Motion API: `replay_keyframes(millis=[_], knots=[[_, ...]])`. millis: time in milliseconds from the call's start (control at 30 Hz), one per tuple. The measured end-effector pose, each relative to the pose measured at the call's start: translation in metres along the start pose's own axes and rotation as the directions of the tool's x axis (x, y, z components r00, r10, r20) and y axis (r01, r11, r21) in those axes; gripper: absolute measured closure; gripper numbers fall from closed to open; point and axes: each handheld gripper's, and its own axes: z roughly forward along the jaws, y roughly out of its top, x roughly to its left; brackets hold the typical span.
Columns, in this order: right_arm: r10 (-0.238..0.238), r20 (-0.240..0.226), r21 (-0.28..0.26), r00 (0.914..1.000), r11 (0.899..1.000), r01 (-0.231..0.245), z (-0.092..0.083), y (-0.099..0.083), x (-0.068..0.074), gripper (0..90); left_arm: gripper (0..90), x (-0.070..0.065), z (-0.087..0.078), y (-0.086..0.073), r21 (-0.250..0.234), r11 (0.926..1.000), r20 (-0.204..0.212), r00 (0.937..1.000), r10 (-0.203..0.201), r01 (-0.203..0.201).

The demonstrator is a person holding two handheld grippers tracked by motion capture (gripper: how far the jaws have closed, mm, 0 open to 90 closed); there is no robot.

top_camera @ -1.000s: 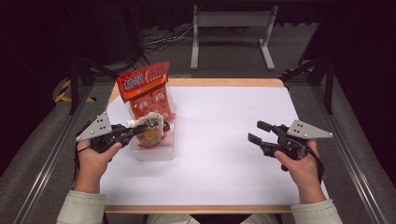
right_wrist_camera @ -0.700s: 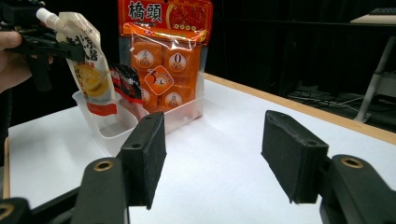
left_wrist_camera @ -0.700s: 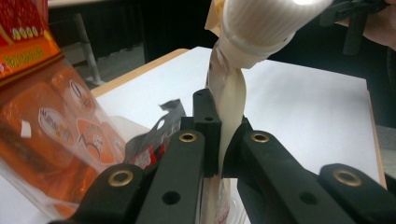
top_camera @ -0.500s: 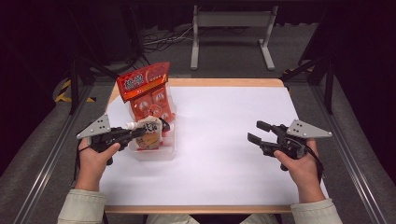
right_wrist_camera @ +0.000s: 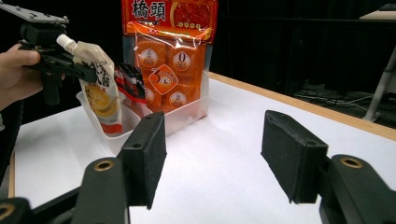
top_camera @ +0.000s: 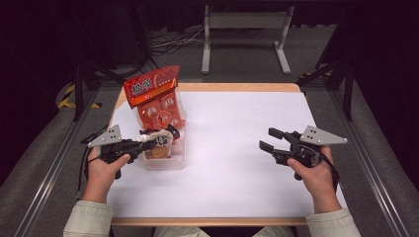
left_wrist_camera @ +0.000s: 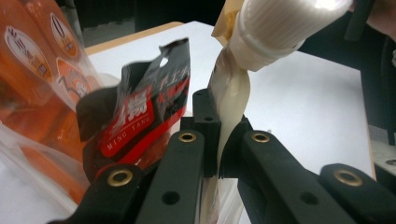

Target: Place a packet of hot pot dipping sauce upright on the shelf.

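1. Pouch with a white screw cap: soft, floppy film with liquid inside, light, likely to sag and swing.
2. Left gripper is clamped tight on its thin neck just below the cap, the stiffest place to hold; the body hangs into the clear tub at 9 o'clock on the table.
3. Right gripper, at 3 o'clock, stands about half open, holding nothing.
4. Orange packet and a small dark sachet crowd the tub.

The dark red packet reads "MING YANG" (orange bag: "橋頭").
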Motion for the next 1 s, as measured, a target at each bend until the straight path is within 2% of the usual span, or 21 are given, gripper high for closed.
replay_keyframes(millis=[500, 767, 1000], knots=[[0.014, -0.011, -0.018, 0.9998, 1.0, -0.014, 0.001, -0.001, -0.001, 40.3, 88.1, 0.002, 0.003, -0.007, 0.042, 0.9991, 0.006, 0.9999, -0.013, 0.013], [0.022, -0.018, -0.016, 0.9996, 1.0, -0.022, 0.004, -0.001, 0.0, 39.2, 85.9, 0.004, -0.003, -0.009, 0.05, 0.9982, 0.008, 0.9994, -0.034, 0.034], [0.02, -0.031, -0.015, 0.9993, 1.0, -0.02, 0.009, -0.001, 0.0, 38.9, 84.9, 0.003, -0.009, -0.014, 0.073, 0.9965, -0.026, 0.9989, -0.039, 0.041]])
